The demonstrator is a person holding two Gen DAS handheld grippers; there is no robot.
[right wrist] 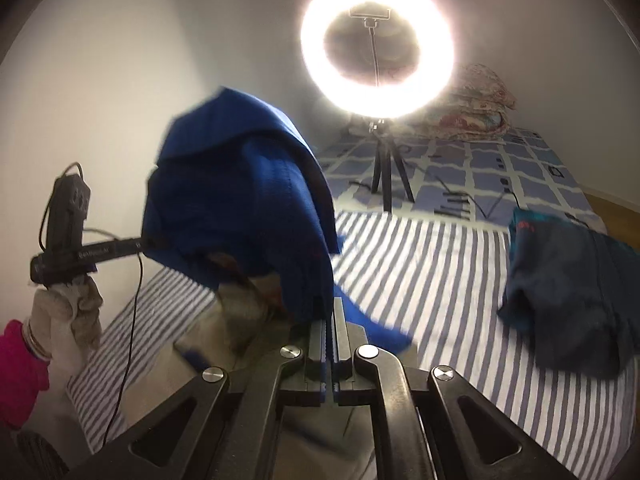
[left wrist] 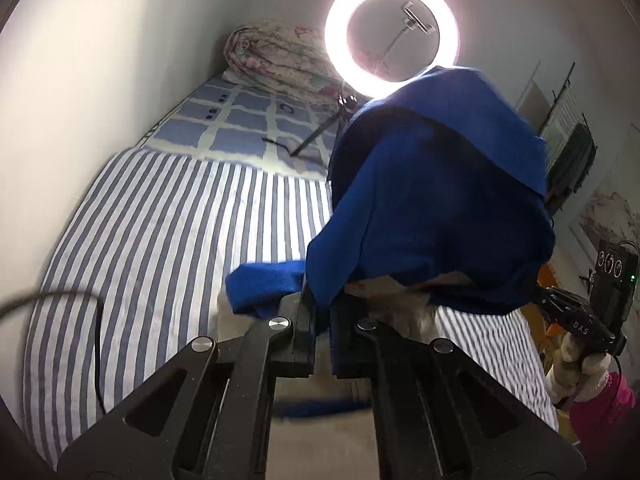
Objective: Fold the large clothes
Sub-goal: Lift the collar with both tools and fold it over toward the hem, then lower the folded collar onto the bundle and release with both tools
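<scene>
A large blue garment (left wrist: 432, 208) hangs lifted above the striped bed, held between both grippers. My left gripper (left wrist: 322, 300) is shut on one edge of it, with a blue fold spilling to its left. My right gripper (right wrist: 330, 312) is shut on the other edge of the blue garment (right wrist: 240, 200), which drapes up and to the left. A beige garment (right wrist: 240, 312) lies on the bed under it. The right gripper also shows at the right edge of the left wrist view (left wrist: 576, 320). The left one shows at the left of the right wrist view (right wrist: 80, 256).
The bed has a blue-and-white striped sheet (left wrist: 160, 240). A dark teal garment (right wrist: 568, 292) lies on it to the right. A lit ring light on a tripod (right wrist: 378, 46) stands at the far end. A rolled floral quilt (left wrist: 276, 60) lies by the wall.
</scene>
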